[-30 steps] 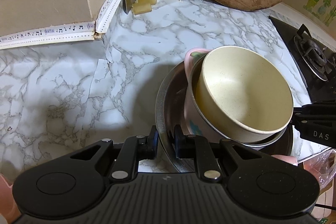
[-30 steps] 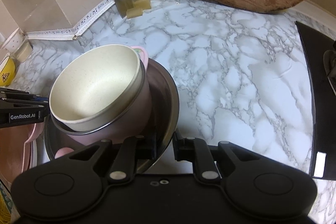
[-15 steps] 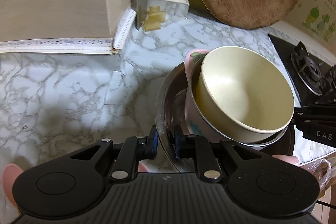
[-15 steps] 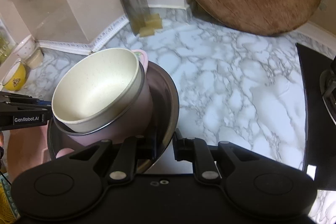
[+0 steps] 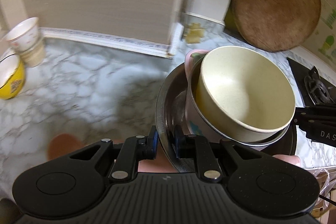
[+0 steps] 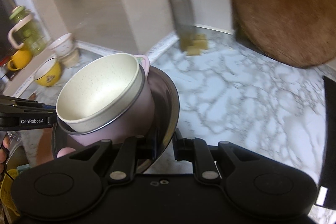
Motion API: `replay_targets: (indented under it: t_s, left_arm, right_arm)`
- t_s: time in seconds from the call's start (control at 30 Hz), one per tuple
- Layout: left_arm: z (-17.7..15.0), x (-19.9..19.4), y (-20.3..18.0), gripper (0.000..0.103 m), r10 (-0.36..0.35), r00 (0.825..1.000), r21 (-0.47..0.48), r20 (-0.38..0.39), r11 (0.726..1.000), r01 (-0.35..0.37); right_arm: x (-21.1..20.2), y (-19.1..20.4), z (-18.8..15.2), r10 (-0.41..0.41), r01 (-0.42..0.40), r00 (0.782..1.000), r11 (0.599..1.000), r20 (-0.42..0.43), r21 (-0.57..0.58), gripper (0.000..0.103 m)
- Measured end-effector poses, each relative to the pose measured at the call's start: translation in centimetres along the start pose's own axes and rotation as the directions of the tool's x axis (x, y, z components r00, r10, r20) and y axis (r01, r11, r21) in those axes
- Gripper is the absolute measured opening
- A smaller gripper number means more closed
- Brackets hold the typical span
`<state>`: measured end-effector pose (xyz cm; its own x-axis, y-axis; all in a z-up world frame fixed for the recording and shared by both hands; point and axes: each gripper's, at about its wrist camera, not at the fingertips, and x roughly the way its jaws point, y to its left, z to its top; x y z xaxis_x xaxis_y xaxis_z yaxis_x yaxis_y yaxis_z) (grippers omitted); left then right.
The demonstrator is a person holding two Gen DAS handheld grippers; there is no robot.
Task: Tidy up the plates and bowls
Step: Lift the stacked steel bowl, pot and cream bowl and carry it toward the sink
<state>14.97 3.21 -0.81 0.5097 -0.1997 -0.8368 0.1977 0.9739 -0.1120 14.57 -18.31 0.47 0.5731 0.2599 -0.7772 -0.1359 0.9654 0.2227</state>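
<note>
Above the marble counter (image 5: 88,81), nested and carried: cream bowl (image 5: 245,93) inside pink pot (image 6: 117,129) inside steel basin (image 5: 168,102), rim pinched at nine by left gripper (image 5: 164,144), at three by right gripper (image 6: 167,146). Left: setting down; yellow bowl (image 6: 49,75) and white cups (image 6: 65,49) unsorted at ten o'clock.

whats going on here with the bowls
A person is carrying a nested stack with two handheld grippers. The left gripper and the right gripper are each shut on opposite sides of the rim of a metal bowl. Inside it sits a pink pot with a cream bowl nested on top. The stack is held above the marble counter.
</note>
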Motion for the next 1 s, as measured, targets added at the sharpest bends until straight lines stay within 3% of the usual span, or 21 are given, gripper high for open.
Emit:
replay_targets:
  t_s: [0.53, 1.0]
  left_arm:
    - [-5.6, -4.5, 8.0, 0.014, 0.116, 0.993, -0.145, -0.004, 0.983, -0.116]
    - [-9.3, -3.9, 10.6, 0.015, 0.156, 0.987, -0.181, -0.026, 0.971, -0.159]
  right_arm:
    - [2.6, 9.6, -0.7, 0.124, -0.131, 0.99, 0.982, -0.062, -0.138, 0.015]
    - [5.0, 13.1, -3.2, 0.139, -0.158, 0.982, 0.975, -0.126, -0.157, 0.016]
